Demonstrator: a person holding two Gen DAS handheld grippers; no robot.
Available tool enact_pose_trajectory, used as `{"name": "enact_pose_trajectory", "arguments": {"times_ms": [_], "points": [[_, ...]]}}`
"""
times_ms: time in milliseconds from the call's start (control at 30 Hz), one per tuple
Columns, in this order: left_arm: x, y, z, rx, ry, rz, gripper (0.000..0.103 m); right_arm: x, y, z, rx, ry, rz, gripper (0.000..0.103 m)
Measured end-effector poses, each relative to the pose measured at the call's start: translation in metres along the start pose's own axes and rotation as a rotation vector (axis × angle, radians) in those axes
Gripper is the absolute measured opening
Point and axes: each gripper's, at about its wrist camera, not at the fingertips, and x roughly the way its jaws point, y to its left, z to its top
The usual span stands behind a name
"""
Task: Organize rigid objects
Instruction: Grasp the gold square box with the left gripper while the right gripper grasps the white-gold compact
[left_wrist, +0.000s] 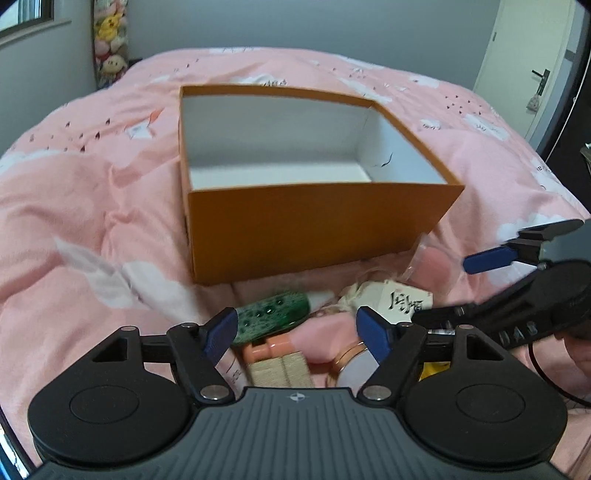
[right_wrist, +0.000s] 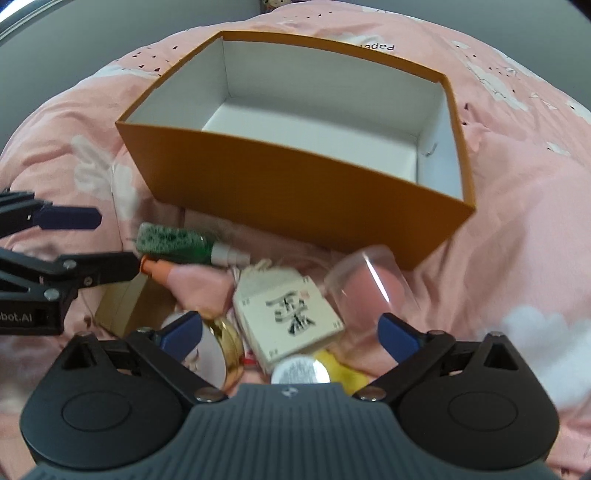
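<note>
An open orange box (left_wrist: 314, 225) with a white, empty inside stands on the pink bed; it also shows in the right wrist view (right_wrist: 295, 184). In front of it lies a pile of small objects: a green patterned bottle (left_wrist: 273, 314) (right_wrist: 173, 242), a cream box with black calligraphy (left_wrist: 402, 301) (right_wrist: 291, 314), an orange-capped tube (left_wrist: 273, 349) (right_wrist: 157, 269), a round gold-rimmed mirror (left_wrist: 354, 365) (right_wrist: 221, 354), a clear cup (right_wrist: 369, 288). My left gripper (left_wrist: 297, 332) is open above the pile. My right gripper (right_wrist: 291, 334) is open over the calligraphy box.
A pink quilt (left_wrist: 92, 206) with white clouds covers the bed. A round white lid (right_wrist: 301, 371) and something yellow (right_wrist: 347, 369) lie near the right gripper. A tan box (left_wrist: 280, 369) lies under the left gripper. A door (left_wrist: 517, 70) is at the far right.
</note>
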Motion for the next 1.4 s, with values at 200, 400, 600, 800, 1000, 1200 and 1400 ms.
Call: {"name": "enact_pose_trajectory", "arguments": {"times_ms": [200,400,600,800,1000,1200,1400], "points": [[0.008,0.013,0.0,-0.009,0.05,-0.055,0.076,0.024,0.002,0.014,0.022,0.049,0.048,0.065],[0.014,0.011,-0.006,0.02,0.123,-0.052,0.069,0.036,0.016,0.018,-0.023,0.078,0.088,0.054],[0.025,0.013,-0.015,-0.02,0.222,-0.022,0.07,0.033,0.022,0.011,-0.05,0.083,0.114,0.053],[0.03,0.011,-0.02,-0.005,0.227,-0.012,0.069,0.027,0.03,0.002,-0.059,0.09,0.142,0.053],[0.032,0.008,-0.023,0.012,0.229,0.001,0.057,0.027,0.035,-0.004,-0.057,0.104,0.161,0.054],[0.026,0.009,-0.024,0.005,0.223,-0.01,0.055,0.018,0.042,-0.007,-0.073,0.125,0.191,0.053],[0.02,0.01,-0.025,-0.008,0.214,-0.032,0.053,0.03,0.04,-0.01,-0.027,0.19,0.141,0.053]]}}
